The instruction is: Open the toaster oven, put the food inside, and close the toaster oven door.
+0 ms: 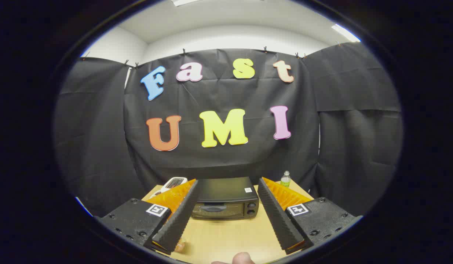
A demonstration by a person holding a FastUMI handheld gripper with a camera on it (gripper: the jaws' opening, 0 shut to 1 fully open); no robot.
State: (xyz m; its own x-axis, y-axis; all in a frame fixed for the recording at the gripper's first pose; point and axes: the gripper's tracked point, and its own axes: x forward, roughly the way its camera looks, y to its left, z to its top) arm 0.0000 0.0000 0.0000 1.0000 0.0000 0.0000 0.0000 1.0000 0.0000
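Observation:
A black toaster oven [225, 200] stands on the wooden table [230, 238], its door shut, with a handle across the glass front and two knobs on its right side. It sits beyond my fingers, seen in the gap between them. My gripper [228, 183] is held high above the table and is open, with nothing between its fingers. A small piece of food [180, 246], pale orange, lies on the table near the left finger's base, partly hidden by it.
A white object [174, 182] lies on the table left of the oven, behind the left finger. A small green-capped bottle [285, 179] stands at the back right of the oven. A fingertip of a person [243, 258] shows at the table's near edge.

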